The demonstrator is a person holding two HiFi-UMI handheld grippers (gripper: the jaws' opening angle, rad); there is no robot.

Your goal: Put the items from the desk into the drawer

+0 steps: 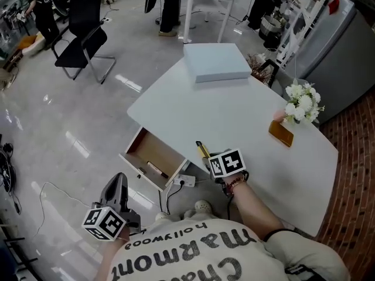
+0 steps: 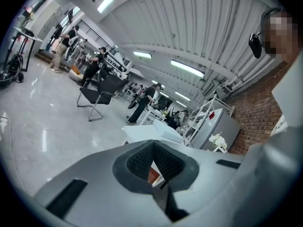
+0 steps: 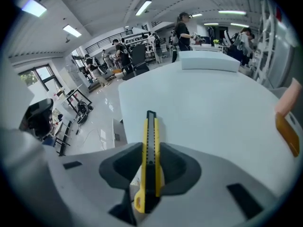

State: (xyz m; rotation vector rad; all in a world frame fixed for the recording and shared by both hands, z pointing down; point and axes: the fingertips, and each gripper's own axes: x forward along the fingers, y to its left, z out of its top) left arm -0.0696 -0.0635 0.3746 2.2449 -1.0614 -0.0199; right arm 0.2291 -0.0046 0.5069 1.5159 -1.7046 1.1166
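Observation:
My right gripper [image 1: 208, 156] is shut on a yellow and black utility knife [image 1: 203, 150], held over the near edge of the white desk [image 1: 246, 122]. In the right gripper view the knife [image 3: 151, 150] sticks out forward between the pads. The wooden drawer [image 1: 136, 154] stands pulled open under the desk's left front, with a thin stick-like item [image 1: 157, 169] inside. An orange-brown flat item [image 1: 281, 133] lies on the desk at the right. My left gripper [image 1: 119, 179] hangs low over the floor, left of the drawer, jaws shut with nothing between them [image 2: 152, 145].
A pale blue flat box [image 1: 215, 61] lies at the desk's far end. White flowers [image 1: 303, 103] stand at the right edge, beside a brick wall. A power strip [image 1: 186, 181] lies on the floor under the drawer. A black chair [image 1: 82, 37] and people are further off.

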